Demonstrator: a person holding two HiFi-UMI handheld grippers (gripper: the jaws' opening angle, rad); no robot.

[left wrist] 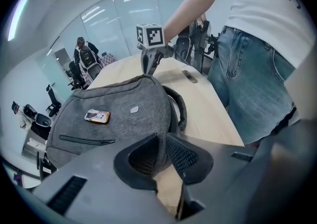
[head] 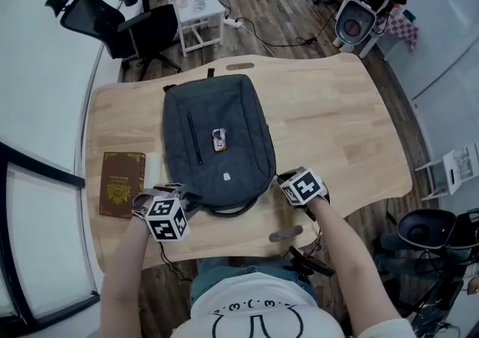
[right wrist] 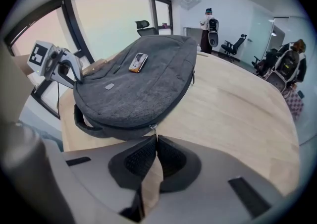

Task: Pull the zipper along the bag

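Right tongs (right wrist: 155, 148) on the zipper pull (right wrist: 154, 130), left tongs (left wrist: 162, 151) pinning the opposite corner.

We note the grey bag (head: 217, 142) lying flat on the wooden surface (head: 337, 127), its long axis running straight away from the person and its carry handle (head: 232, 209) at the near end. The right tongs are closed tight on the small metal pull at the bag's near right corner. The left tongs are clamped on a fold of bag fabric at the near left corner. From the pull, the zipper seam follows the bag's right edge towards the far end. We judge that the right hand, already on the pull, must travel away along that edge while the left holds the bag. A brown book (head: 121, 183) lies left of the bag, clear of that path.
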